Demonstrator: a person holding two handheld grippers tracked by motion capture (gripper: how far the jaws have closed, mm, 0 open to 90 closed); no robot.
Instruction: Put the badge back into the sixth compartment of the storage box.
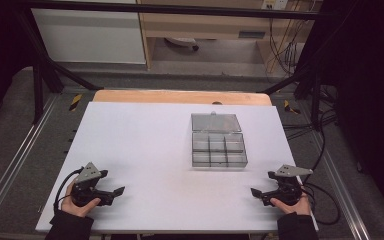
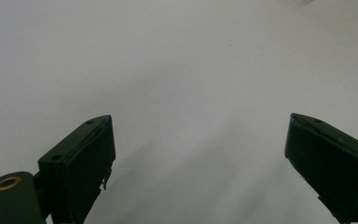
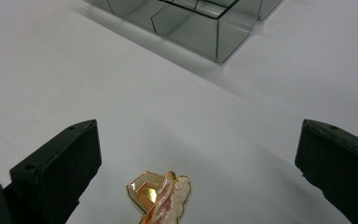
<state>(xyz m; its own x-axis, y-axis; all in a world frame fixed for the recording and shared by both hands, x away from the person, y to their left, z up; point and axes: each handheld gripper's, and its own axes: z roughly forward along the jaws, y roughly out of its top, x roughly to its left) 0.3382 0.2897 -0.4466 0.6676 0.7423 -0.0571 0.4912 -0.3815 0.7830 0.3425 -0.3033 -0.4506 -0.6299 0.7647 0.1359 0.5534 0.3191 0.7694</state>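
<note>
A clear plastic compartment box (image 1: 218, 149) with its lid folded back stands right of the table's middle; its near corner (image 3: 200, 28) appears in the right gripper view. A small gold and pink pin (image 3: 161, 196) lies flat on the white surface between the jaws of my right gripper (image 3: 198, 154), which is open and touches nothing. That gripper (image 1: 260, 191) rests near the front right edge, held by a hand. My left gripper (image 1: 116, 191) sits at the front left, held by the other hand; in the left gripper view it (image 2: 200, 149) stands open over bare white surface.
The white tabletop (image 1: 145, 145) has a wooden strip (image 1: 180, 96) along its far edge. Black frame legs (image 1: 40, 85) stand at the back corners. Cables (image 1: 325, 195) trail off the right side by the right hand.
</note>
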